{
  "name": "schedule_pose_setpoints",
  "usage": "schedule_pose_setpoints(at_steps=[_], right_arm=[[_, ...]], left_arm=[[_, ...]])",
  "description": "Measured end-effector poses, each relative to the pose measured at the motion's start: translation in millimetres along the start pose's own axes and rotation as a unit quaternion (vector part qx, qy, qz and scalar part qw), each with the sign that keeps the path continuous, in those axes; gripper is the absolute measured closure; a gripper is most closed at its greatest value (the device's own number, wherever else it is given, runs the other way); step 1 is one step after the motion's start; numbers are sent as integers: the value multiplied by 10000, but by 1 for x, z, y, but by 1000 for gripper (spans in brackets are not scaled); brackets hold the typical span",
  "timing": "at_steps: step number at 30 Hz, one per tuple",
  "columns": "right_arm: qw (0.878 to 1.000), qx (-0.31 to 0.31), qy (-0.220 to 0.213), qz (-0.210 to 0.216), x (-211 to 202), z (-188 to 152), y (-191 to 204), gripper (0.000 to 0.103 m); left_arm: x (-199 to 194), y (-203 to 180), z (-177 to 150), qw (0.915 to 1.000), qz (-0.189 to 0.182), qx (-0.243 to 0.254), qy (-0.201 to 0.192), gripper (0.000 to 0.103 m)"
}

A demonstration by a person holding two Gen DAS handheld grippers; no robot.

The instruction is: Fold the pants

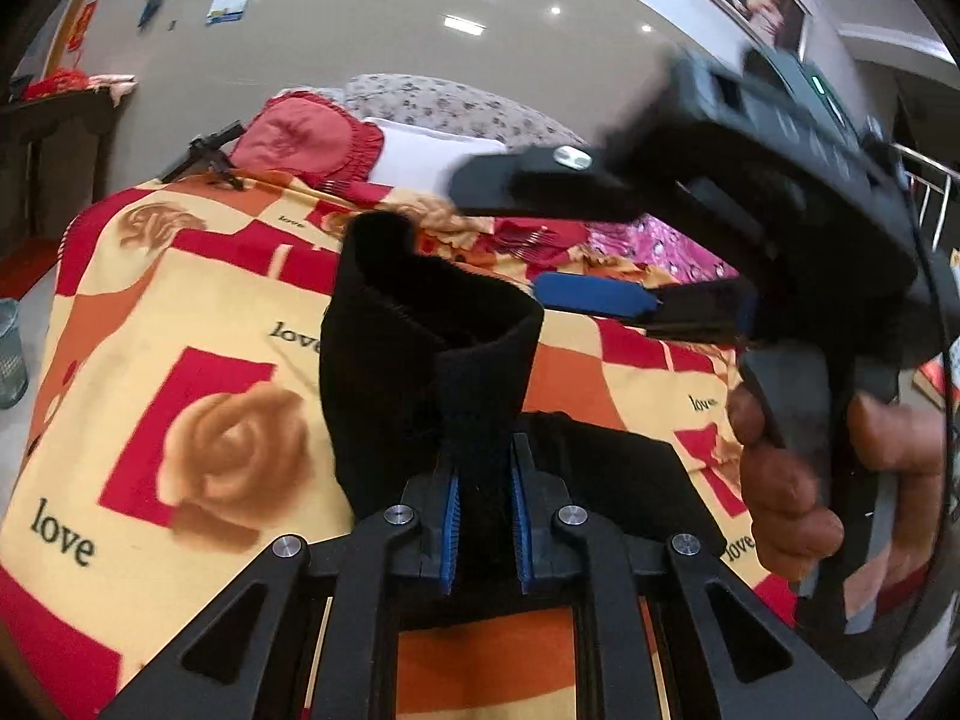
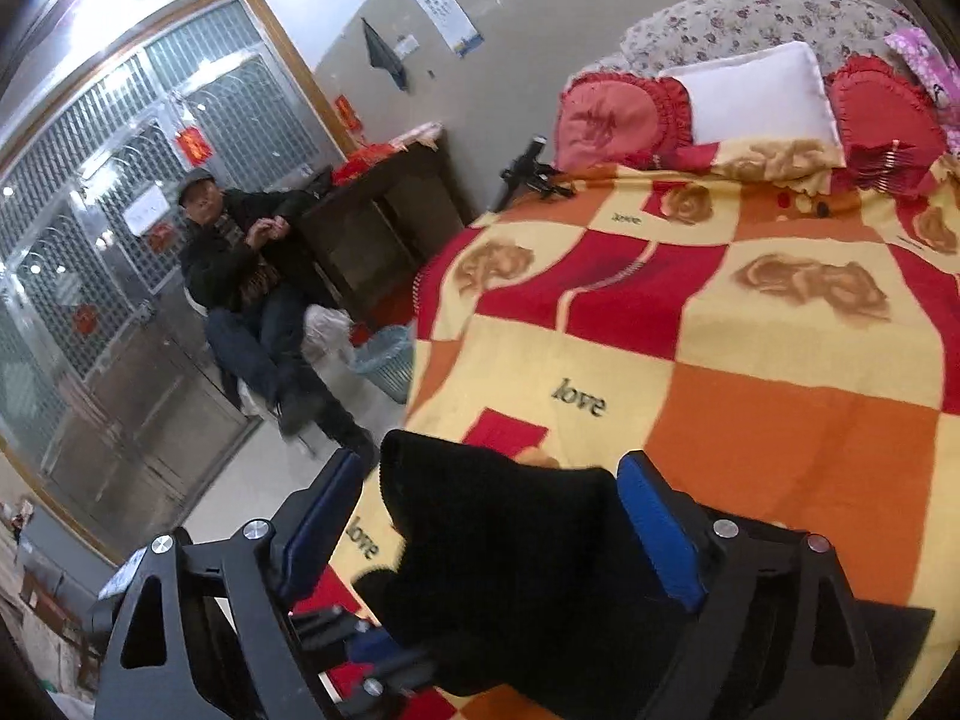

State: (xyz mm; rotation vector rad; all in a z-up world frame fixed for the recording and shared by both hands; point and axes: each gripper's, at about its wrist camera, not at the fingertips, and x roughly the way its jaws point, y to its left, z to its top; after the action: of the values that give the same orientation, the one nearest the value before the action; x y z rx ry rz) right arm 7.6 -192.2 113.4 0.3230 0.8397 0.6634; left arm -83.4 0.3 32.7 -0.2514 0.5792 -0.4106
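Ahead of both grippers the bedspread (image 2: 750, 348) lies flat and bare up to the pillows (image 2: 756, 90). Its left edge drops to the floor, where a basket (image 2: 384, 360) and a seated person (image 2: 252, 276) are near.

Left gripper (image 1: 485, 474): jaws nearly together, pads pinching a fold of the black pants (image 1: 420, 360); the cloth stands up off the bed just in front of the fingertips, a cuff-like opening at its top.

Right gripper (image 2: 498, 516): jaws wide apart. The pants (image 2: 498, 540) bunch between the fingers; no pad visibly presses on them. In the left view it sits up and right of the left gripper, held by a hand (image 1: 792, 480).
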Motion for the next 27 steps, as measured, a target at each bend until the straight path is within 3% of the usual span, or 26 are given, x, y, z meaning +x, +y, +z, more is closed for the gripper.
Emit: schedule_pose_setpoints(at_steps=[5, 8, 9, 10, 11, 13, 20, 23, 27], right_arm=[[9997, 6, 114, 237, 4, -7, 8, 15], [9995, -116, 247, -184, 15, -15, 6, 19], [9988, -138, 351, -300, 24, -18, 2, 38], [9987, -137, 413, -268, 29, -22, 0, 70], [9985, -108, 520, -116, 36, -26, -4, 78], [9990, -86, 403, -144, 35, -32, -9, 85], [9982, 113, -500, -310, -58, -36, -43, 88], [9953, 354, -707, -559, -91, -51, -72, 88], [9902, 885, -631, -877, -108, -80, -123, 88]], left_arm=[[6, -3, 0, 10000, 50, 7, -22, 91], [4, -11, -6, 10000, 71, -20, -58, 91], [5, -13, -7, 10000, 82, 3, -43, 91], [6, -17, -8, 10000, 82, 13, -19, 91], [9, -20, -9, 10000, 69, 10, 34, 91], [11, -25, -7, 9999, 28, 63, 94, 91], [8, -82, 10, 9954, -782, 544, 50, 91], [29, -108, 6, 9912, -1106, 629, 357, 90], [59, -126, -9, 9824, -1367, 664, 1085, 87]])
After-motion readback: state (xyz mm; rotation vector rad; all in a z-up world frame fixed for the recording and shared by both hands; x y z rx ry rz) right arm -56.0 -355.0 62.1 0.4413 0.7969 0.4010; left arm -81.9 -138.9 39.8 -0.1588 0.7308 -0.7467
